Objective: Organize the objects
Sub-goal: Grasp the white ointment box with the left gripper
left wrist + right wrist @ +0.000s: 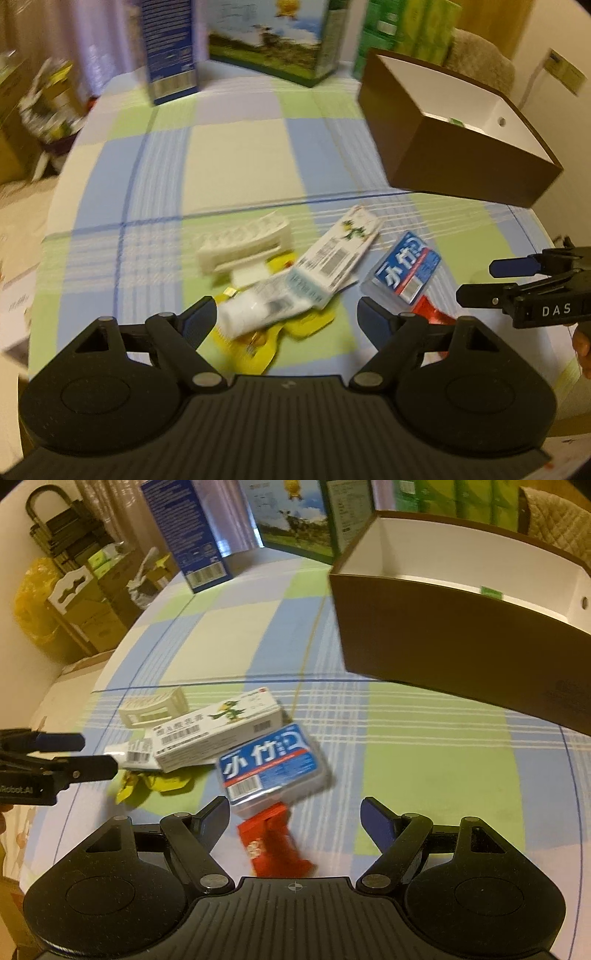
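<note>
My left tongs [286, 317] and right tongs [295, 814] both gape wide and empty over a heap barely begun. Short of the brown box [461, 642] on the checked surface [236, 155] lie the blue-labelled case [271, 764], the white carton [218, 734], a white tube [258, 310], a cream holder [243, 245], yellow wrappers [155, 784] and a red packet [273, 845] — all unsorted. Inside the box only a small green scrap [491, 592] shows — nearly everything, I judge, remains.
</note>
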Demonstrator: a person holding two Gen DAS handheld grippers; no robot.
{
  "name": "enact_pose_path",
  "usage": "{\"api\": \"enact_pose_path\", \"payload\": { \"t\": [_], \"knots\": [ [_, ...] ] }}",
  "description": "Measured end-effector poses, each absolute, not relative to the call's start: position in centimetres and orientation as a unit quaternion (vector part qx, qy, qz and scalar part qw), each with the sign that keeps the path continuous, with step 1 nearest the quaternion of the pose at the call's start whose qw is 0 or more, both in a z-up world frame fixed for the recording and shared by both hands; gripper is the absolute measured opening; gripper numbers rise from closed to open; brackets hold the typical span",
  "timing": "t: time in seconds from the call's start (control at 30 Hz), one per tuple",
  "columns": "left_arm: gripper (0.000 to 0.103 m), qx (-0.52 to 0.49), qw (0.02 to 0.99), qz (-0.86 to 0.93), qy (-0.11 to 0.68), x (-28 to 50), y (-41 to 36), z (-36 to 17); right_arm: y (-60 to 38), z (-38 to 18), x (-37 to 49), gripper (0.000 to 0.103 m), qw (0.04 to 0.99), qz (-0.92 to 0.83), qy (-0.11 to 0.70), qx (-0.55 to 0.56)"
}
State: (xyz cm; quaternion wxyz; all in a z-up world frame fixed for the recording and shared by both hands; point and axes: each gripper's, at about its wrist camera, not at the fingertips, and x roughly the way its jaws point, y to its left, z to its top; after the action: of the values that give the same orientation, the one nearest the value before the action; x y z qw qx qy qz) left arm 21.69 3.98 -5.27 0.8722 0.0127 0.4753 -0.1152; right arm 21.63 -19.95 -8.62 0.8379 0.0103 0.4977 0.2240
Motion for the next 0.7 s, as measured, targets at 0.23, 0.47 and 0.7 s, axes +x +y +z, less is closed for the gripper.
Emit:
{"api": "enact_pose_path", "payload": {
  "t": [0.23,0.47,0.7],
  "knots": [
    [0.068,0.08,0.86,-0.181,0.471,25.7,0.3,-6.7,-23.1,-8.9,22.0,0.076,0.843,0.185,0.504,0.031],
    [0.059,0.133,0.832,-0.231,0.487,28.7,-2.7,-8.9,-27.0,-9.1,22.3,0.076,0.849,0.133,0.509,0.058],
    [0.05,0.175,0.805,-0.249,0.508,30.8,-4.2,-10.8,-30.0,-9.1,22.3,0.076,0.851,0.097,0.51,0.079]
  ]
}}
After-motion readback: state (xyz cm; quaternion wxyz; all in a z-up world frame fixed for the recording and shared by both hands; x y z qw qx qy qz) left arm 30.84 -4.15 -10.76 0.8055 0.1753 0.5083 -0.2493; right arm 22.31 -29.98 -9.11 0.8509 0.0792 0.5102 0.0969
